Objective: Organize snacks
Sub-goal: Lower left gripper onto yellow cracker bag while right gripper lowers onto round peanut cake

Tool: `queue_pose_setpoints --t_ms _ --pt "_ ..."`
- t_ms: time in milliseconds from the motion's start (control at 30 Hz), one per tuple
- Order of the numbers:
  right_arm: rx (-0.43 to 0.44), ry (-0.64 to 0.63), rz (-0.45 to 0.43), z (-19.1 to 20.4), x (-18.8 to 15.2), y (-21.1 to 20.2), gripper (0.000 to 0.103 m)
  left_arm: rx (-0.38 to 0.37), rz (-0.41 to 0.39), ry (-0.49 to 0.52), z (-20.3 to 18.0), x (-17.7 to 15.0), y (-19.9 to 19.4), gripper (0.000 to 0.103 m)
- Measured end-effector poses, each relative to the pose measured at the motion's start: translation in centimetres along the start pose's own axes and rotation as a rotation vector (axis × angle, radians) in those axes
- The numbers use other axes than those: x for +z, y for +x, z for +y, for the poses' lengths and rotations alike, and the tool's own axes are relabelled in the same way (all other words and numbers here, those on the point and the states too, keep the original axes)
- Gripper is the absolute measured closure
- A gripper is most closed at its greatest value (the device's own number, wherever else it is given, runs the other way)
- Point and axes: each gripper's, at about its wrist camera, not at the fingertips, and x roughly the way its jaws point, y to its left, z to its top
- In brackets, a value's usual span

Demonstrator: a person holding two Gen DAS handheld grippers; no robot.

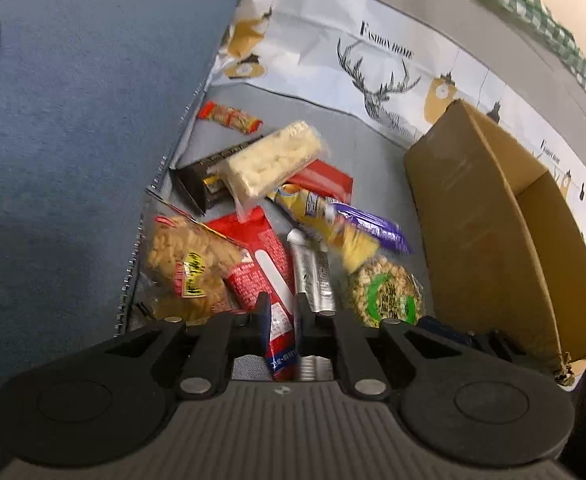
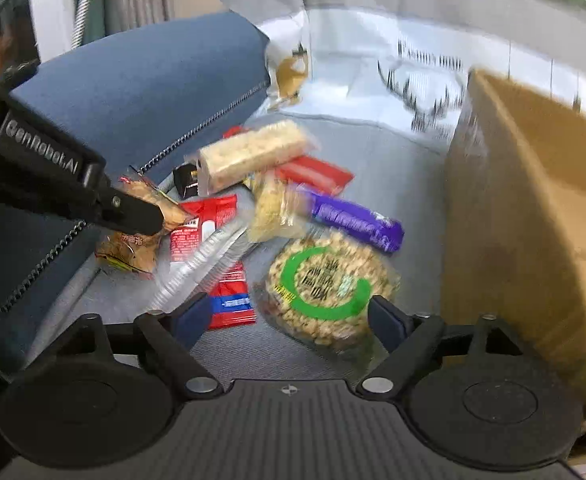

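A: Nearest first. What are the jaws doing?

B: The right gripper [image 2: 289, 314] has its jaws wide apart, low beside the box [image 2: 533, 200]. The round cake [image 2: 321, 284] with the green ring lies between them, and the pads are not pressing it.

A: And the left gripper [image 1: 281, 308]?

B: Its jaws are together. It sits further from the box, over the heap. From the right wrist its tip overlaps the peanut bag [image 1: 185, 268], but that view is blurred, so I cannot tell whether it pinches anything.

A: Where are the snacks?

B: All loose on the grey seat outside the box. The cake is closest to it. A silver stick [image 1: 313, 272] and a red packet [image 1: 269, 280] lie past the cake, away from the box, and the peanut bag is beyond those.

A: Further back?

B: A purple bar [image 1: 369, 224] lies near the box's side wall, across a yellow packet [image 1: 333, 220]. Behind them, a pale rice bar [image 1: 273, 160] rests tilted on a black packet [image 1: 197, 180]. The small orange sweet [image 1: 229, 116] is the snack furthest from the box.

A: What borders the heap?

B: A blue cushion [image 1: 73, 140] on the side opposite the box, and a deer-print sheet [image 1: 373, 72] behind the box
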Motion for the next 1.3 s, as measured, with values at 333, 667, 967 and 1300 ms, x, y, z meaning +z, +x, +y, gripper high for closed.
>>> queue_pose_setpoints --t_ms 333,667,967,1300 --pt "-0.007 0.063 -0.021 0.2 0.9 1.5 0.001 0.021 0.024 0.035 -0.4 0.1 0.9 0.069" --pt "-0.127 0.017 -0.043 0.6 1.2 2.3 0.014 0.039 0.011 0.011 -0.2 0.1 0.5 0.067" --pt "-0.14 -0.091 -0.102 1.2 0.7 1.4 0.089 0.058 0.004 0.029 -0.8 0.0 0.7 0.067" --pt "-0.083 -0.17 -0.121 1.8 0.0 0.7 0.103 0.054 -0.022 -0.003 0.0 0.0 0.0 0.065"
